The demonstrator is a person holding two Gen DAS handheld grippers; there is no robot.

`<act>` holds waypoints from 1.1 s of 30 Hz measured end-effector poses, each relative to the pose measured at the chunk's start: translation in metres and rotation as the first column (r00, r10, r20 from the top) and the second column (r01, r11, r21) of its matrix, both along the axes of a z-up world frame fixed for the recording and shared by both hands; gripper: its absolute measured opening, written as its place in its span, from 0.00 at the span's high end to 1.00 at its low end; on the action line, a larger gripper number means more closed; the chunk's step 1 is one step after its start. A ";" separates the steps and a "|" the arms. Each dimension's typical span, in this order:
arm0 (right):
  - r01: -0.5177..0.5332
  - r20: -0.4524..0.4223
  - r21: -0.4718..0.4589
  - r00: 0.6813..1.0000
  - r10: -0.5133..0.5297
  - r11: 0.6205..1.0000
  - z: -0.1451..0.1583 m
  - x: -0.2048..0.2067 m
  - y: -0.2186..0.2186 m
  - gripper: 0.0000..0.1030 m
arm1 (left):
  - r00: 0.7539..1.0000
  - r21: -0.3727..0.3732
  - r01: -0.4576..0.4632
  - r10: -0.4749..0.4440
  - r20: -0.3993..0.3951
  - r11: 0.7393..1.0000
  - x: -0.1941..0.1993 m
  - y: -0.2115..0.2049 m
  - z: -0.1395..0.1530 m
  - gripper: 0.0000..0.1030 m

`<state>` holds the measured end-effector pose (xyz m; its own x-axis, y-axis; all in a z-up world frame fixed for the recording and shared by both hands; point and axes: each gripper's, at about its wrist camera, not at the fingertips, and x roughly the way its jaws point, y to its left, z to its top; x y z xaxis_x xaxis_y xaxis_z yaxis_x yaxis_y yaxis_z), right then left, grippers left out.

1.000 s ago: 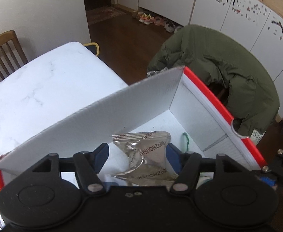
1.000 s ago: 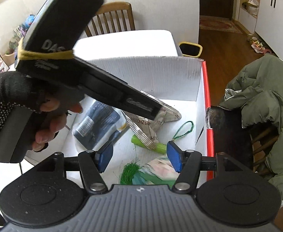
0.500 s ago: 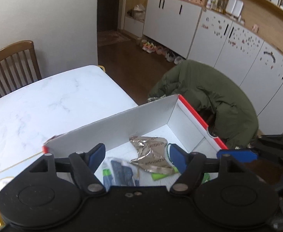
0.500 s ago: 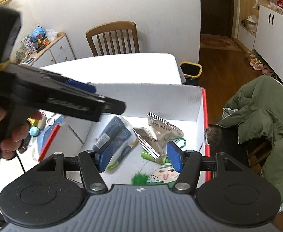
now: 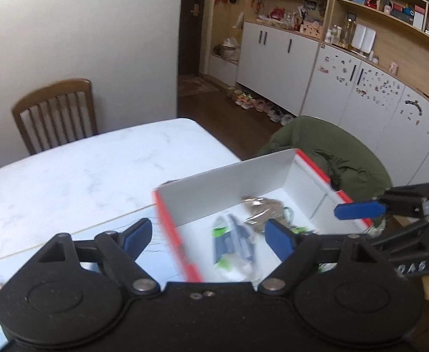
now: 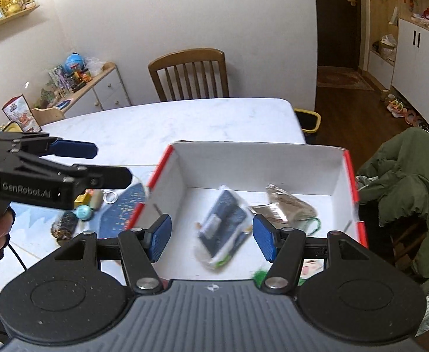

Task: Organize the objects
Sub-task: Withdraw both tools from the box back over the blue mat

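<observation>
A white cardboard box with a red rim [image 6: 258, 167] [image 5: 229, 184] stands on the marble table. Inside lie a blue packet [image 6: 224, 223] [image 5: 232, 240], a crumpled silver packet [image 6: 288, 206] [image 5: 261, 208] and a green cord [image 6: 314, 224]. My right gripper [image 6: 211, 237] hovers open above the box's near side, nothing between its pads. My left gripper [image 5: 208, 234] is open and empty over the box's left rim, and it shows in the right wrist view [image 6: 113, 162] left of the box. The right gripper's blue pad [image 5: 358, 209] reaches in from the right.
Small toys, among them a teal ball [image 6: 84, 211], lie on a blue mat [image 6: 120, 208] left of the box. A green jacket [image 6: 405, 182] hangs over a chair on the right. A wooden chair [image 6: 189, 73] stands at the table's far side, a yellow bin [image 6: 308, 120] beyond the corner.
The left gripper has lifted out of the box and swung left, leaving the silver packet inside. The right gripper has pulled up and back, so more of the room shows.
</observation>
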<state>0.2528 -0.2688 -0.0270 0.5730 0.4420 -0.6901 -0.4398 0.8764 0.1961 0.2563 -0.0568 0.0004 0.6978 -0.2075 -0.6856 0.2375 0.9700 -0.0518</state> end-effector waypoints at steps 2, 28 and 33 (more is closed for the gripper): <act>-0.006 0.002 0.024 1.000 0.006 1.000 0.002 -0.006 0.010 0.35 | 1.000 -0.006 -0.021 0.021 0.001 1.000 -0.009 0.016 0.001 0.16; -0.076 -0.055 0.027 0.996 0.077 0.997 -0.014 -0.061 0.185 0.19 | 0.945 -0.005 -0.315 0.314 -0.094 0.949 -0.055 0.245 -0.043 0.01; -0.102 -0.087 0.018 0.991 0.103 0.995 -0.026 -0.060 0.221 0.19 | 0.921 0.007 -0.380 0.378 -0.095 0.925 -0.054 0.281 -0.059 0.00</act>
<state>0.1929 -0.0482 -0.0526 0.4618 0.5046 -0.7295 -0.5074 0.8248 0.2493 0.2027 0.2238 -0.0582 0.6591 0.0517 -0.7502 -0.1542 0.9857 -0.0675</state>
